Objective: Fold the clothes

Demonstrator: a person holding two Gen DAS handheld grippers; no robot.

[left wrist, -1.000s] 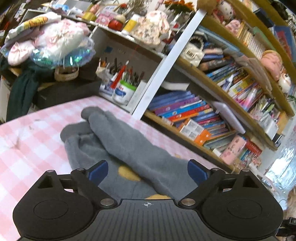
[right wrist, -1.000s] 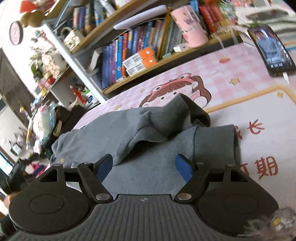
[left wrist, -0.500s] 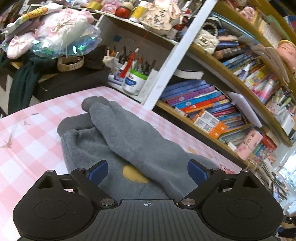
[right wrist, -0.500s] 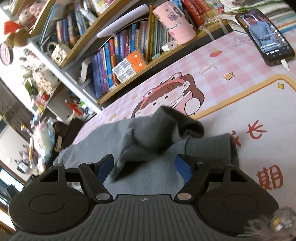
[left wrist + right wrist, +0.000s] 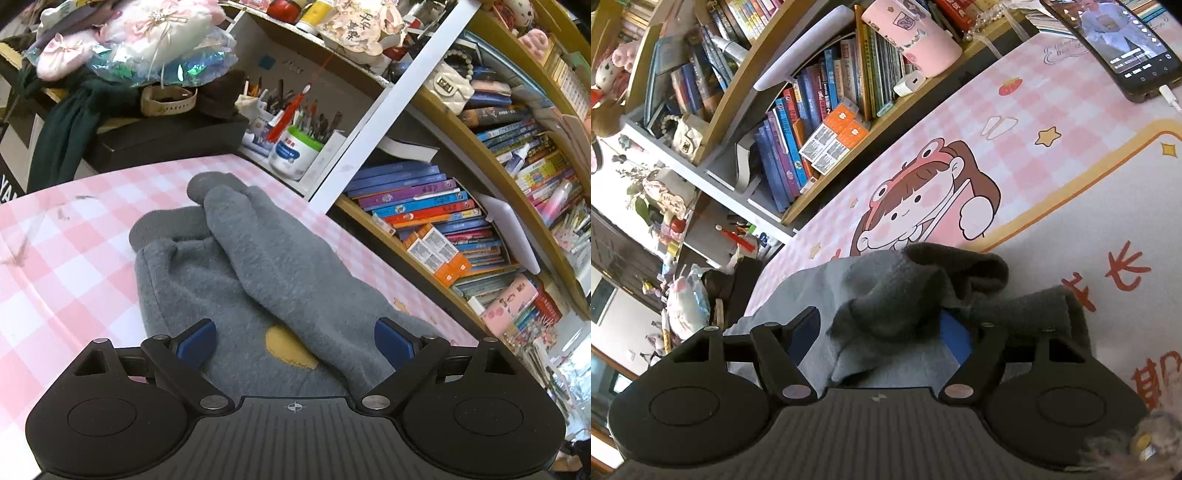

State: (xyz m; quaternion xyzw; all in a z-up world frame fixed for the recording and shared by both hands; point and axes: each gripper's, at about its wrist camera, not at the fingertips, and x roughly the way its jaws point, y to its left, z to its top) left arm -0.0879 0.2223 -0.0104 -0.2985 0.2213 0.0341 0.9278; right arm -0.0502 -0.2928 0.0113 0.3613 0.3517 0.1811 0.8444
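Right claw (image 5: 877, 338) spread, over grey sweater (image 5: 886, 314)

Support is a desk covered by a pink-and-white checked mat (image 5: 66, 258) with a cartoon girl in a frog hat (image 5: 916, 206) printed on it, plus a white panel with a yellow border and red characters (image 5: 1108, 236). Lying on it: a grey fleece garment (image 5: 258, 266), crumpled, with sleeves folded across the body, and a black smartphone (image 5: 1115, 48) with its screen lit and a white cable plugged in, well apart from the garment at the far end.
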